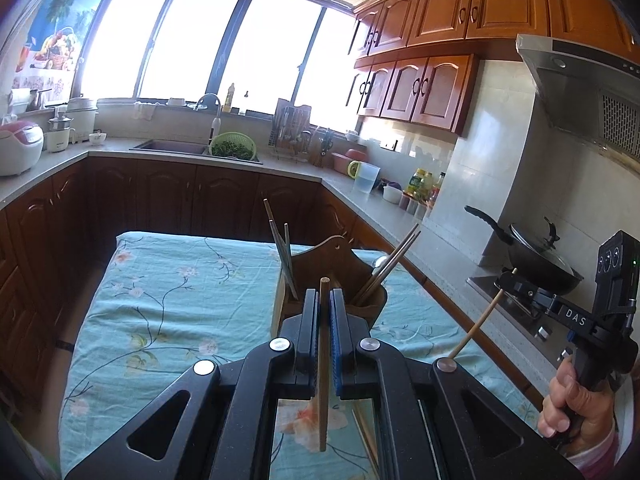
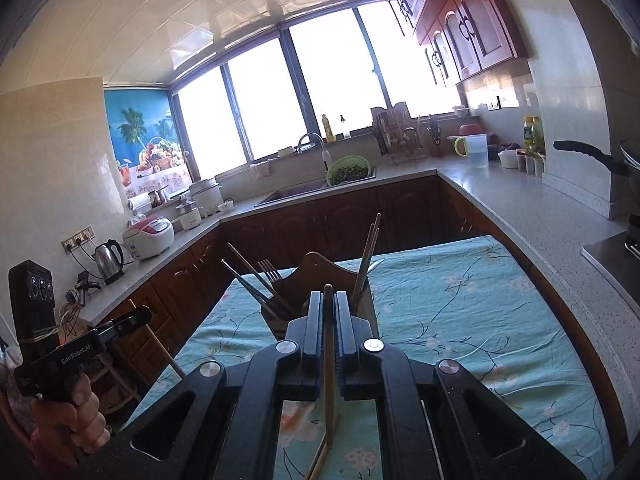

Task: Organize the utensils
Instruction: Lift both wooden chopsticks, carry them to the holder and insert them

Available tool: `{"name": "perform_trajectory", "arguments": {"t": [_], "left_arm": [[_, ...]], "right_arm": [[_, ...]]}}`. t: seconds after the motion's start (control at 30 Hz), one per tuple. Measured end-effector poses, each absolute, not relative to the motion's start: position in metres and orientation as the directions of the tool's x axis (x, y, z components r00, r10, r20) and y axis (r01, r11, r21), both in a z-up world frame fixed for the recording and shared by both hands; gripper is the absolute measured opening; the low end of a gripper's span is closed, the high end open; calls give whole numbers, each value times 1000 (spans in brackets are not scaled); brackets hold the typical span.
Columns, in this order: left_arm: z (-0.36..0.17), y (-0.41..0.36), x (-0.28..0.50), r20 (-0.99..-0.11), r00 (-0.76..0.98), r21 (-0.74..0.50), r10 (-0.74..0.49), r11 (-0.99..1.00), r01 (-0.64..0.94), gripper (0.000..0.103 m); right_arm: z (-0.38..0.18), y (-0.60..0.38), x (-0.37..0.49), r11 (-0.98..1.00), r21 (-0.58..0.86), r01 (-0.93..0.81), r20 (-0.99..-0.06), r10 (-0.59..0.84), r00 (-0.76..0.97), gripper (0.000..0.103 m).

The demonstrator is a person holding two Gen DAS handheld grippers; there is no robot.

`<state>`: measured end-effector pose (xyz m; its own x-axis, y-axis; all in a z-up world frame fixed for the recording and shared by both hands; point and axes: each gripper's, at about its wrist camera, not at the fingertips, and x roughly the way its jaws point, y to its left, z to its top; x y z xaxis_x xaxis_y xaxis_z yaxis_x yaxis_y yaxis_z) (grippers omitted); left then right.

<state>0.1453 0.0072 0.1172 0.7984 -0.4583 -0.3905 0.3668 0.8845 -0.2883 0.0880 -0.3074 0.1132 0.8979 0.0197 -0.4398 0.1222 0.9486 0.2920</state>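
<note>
My left gripper [image 1: 324, 294] is shut on a light wooden chopstick [image 1: 323, 380] that stands nearly upright between its pads. My right gripper [image 2: 329, 295] is likewise shut on a second wooden chopstick [image 2: 329, 380]. Both hang above a table with a teal floral cloth [image 1: 168, 304], just short of a brown wooden utensil holder [image 1: 332, 268] [image 2: 320, 272]. The holder has dark chopsticks [image 1: 394, 264] leaning out of both sides and a fork [image 2: 272, 270] in its left side. The other gripper shows at each view's edge, the right one [image 1: 507, 280] and the left one [image 2: 138, 315], each held by a hand [image 1: 576, 404].
A stone counter [image 1: 360, 194] runs around the table, with a sink and a green colander [image 1: 234, 146]. To the right a lidded wok [image 1: 536, 252] sits on the hob. A rice cooker [image 2: 149, 236] and a kettle [image 2: 109, 260] stand on the left counter. A wooden stool [image 2: 132, 356] is beside the table.
</note>
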Motion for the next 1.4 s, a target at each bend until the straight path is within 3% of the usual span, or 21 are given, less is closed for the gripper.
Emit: {"name": "perform_trajectory", "arguments": {"t": [0.23,0.6,0.83,1.03,1.4], "left_arm": [[133,6,154,-341,825,-262,-451,888,377,4],[173,-15,196,-166,901,-179,-401,911,373,4],[156,-40,242,-126,917,-199,-378,915,350,4],[113,-57,270,-161,922,-223,-352,923,313,4],[53,-80,302,-313,879,-231,-361,926,298,4]], "right_arm": [[130,-310,99,951,286,115,-402,10,915,5],[182,-323,151,957,268,110,-268,-36,963,5],[172,-333,192,955,256,152,-271,-80,959,5],[135,-333,205,951,257,173,-318,-86,944,5],[79,-337,210,934,291,205,-426,-65,902,5]]}}
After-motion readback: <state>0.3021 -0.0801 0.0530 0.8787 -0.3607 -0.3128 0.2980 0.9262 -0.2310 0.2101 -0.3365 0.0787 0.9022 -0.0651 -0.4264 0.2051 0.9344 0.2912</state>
